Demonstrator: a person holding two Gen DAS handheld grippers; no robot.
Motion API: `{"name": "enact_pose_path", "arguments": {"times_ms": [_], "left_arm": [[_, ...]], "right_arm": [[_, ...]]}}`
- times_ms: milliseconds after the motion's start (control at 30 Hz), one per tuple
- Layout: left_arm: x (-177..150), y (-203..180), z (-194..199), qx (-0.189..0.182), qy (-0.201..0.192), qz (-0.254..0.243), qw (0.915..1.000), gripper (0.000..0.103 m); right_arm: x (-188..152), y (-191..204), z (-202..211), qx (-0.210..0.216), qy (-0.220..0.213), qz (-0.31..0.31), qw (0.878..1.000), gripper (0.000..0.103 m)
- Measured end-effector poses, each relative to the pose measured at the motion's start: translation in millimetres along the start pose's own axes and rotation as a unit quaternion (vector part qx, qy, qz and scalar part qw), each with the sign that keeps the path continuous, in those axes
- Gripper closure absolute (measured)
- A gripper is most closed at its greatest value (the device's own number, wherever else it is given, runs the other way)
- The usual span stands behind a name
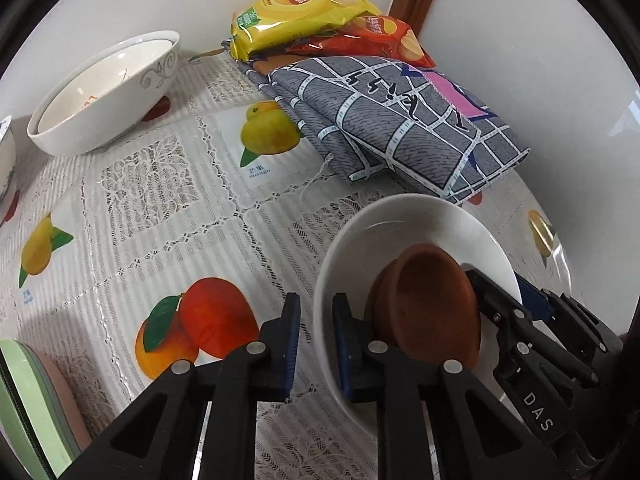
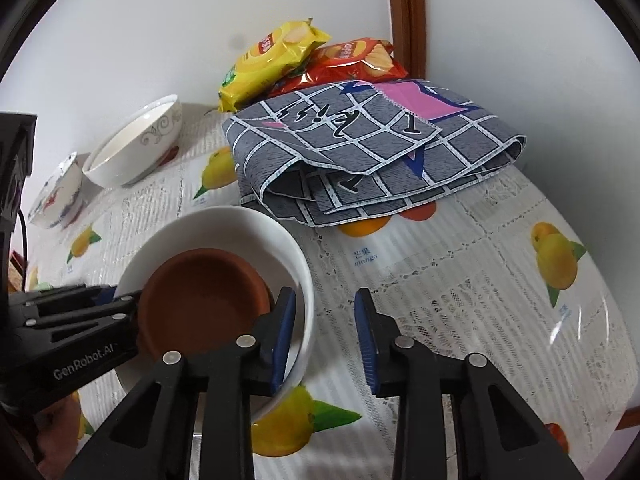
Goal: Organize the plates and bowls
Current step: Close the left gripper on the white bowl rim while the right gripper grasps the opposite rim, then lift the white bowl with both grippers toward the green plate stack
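The white bowl [image 2: 224, 224] holds a brown dish [image 2: 200, 300]; both look rigid, glazed-slick and breakable. Left tool [image 1: 316, 332] and right tool [image 2: 326, 336] each straddle the rim, unclenched; the rim seems the best hold.

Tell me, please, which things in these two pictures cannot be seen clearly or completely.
- Small painted bowl: cut off by the left wrist picture's edge.
- Red chip bag: partly covered by the yellow chip bag and the folded cloth.
- Brown dish: its near edge is hidden behind both grippers' fingers.
- Green item: cut off at the left wrist picture's corner; I cannot identify it.
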State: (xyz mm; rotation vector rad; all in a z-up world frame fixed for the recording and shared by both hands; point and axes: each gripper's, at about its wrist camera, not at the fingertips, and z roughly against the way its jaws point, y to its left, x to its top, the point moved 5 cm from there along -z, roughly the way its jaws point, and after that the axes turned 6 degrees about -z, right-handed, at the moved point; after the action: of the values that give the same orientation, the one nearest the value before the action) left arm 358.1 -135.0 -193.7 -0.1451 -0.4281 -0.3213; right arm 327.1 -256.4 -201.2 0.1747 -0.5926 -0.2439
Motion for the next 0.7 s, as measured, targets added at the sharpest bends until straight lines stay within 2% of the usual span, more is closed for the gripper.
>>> {"name": "enact_pose_path", "arguments": {"times_ms": [200, 233, 267, 700], "left_arm": [[-3.2, 1.3, 0.7, -0.012, -0.006, 0.025, 0.9996, 0.092], [-3.7, 1.3, 1.4, -0.012, -0.009, 0.030, 0.9995, 0.092], [-4.2, 0.7, 1.6, -0.010, -0.009, 0.028, 0.9995, 0.092], [-32.3, 4.7, 24.4, -0.004, -0.010, 0.046, 0.9989, 0.094]], "right_arm": [[-1.7, 1.6, -2.1, 0.024, 0.012, -0.014, 1.000, 0.083], [-1.6, 3.4, -2.2, 0.030, 0.014, -0.014, 0.999, 0.089], [-1.9, 4.5, -2.2, 0.032, 0.016, -0.015, 0.999, 0.091], [-20.6, 7.6, 19.7, 0.043, 0.024, -0.037, 0.998, 0.095]]}}
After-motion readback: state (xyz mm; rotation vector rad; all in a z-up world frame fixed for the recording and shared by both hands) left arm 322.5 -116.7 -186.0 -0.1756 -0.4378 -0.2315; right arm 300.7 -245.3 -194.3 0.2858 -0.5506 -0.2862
